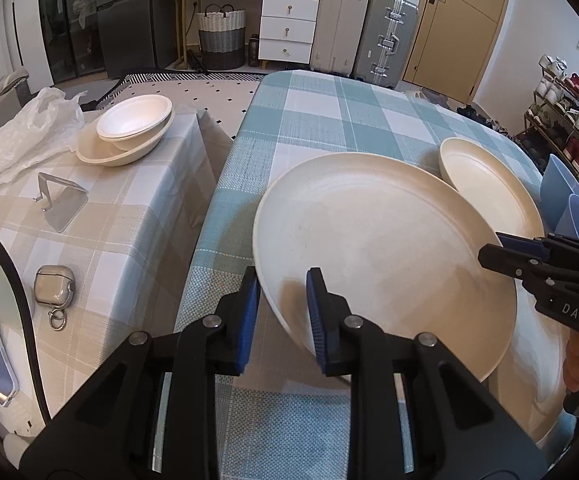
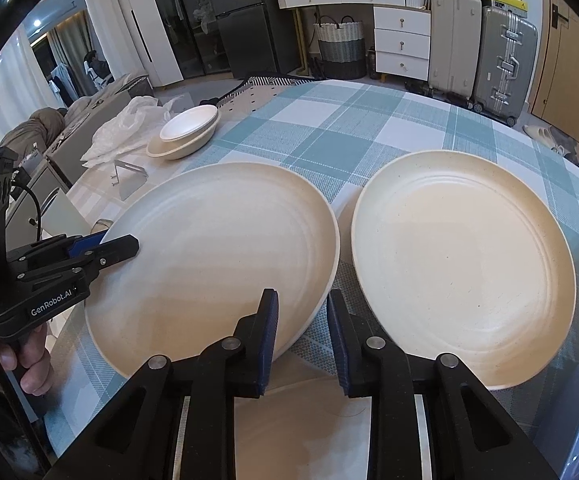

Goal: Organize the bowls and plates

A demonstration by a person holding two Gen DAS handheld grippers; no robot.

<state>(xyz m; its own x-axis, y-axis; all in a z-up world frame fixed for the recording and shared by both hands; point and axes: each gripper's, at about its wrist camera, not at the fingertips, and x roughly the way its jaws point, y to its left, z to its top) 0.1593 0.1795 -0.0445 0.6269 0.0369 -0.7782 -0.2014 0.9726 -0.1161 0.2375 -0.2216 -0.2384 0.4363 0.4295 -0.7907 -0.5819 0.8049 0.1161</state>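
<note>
— Looking along the left hand-held gripper (image 1: 283, 312), what has it got?
— Its blue pads straddle the near rim of the large cream plate (image 1: 385, 256), one outside and one over the inner face, close on the rim. The plate is tilted, left edge raised off the checked counter (image 1: 321, 120).
— And the right hand-held gripper (image 2: 303, 336)?
— Its left finger lies over the same plate's (image 2: 217, 256) right rim, the other finger on the far side of that rim above the cloth. There is a gap between the pads; I cannot tell whether they truly pinch the edge.
— Where is the second plate (image 2: 465, 268)?
— Flat on the counter, right of centre in the right wrist view, just beside the tilted one. In the left wrist view it (image 1: 489, 188) sits in the right middle, partly behind the big plate.
— Anything under the raised plate?
— Another cream surface shows at the bottom of both frames; its edges are hidden.
— The bowls?
— Stacked bowls (image 1: 129, 128) sit upper left on a beige-checked side counter (image 1: 129, 232), near a plastic bag (image 1: 29, 136).
</note>
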